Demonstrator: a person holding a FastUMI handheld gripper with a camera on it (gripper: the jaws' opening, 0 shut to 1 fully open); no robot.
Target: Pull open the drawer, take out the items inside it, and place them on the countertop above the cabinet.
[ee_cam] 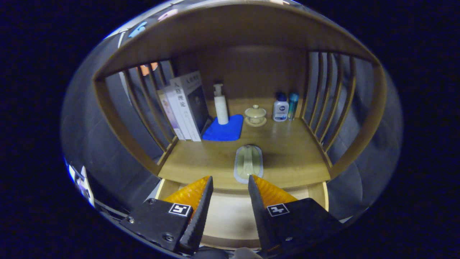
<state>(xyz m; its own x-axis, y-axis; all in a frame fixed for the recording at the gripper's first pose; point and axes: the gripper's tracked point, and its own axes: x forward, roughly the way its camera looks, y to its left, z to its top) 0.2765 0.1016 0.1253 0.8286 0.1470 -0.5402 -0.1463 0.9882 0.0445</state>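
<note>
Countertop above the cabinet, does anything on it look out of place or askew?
Mostly tidy. The one odd spot: the pale green item lies at the countertop's front edge, its near end poking slightly past it over the open drawer. The tool is open just short of it, fingers apart.

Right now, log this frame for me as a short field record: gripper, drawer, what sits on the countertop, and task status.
gripper: gripper open, holding nothing, above the drawer
drawer: drawer pulled open below the fingers; visible part bare
countertop front: pale green packet lying flat at the edge, just ahead of the fingertips
countertop back: books, pump bottle on blue cloth, lidded cup, two small bottles
task status: drawer open; one item apparently placed
</note>
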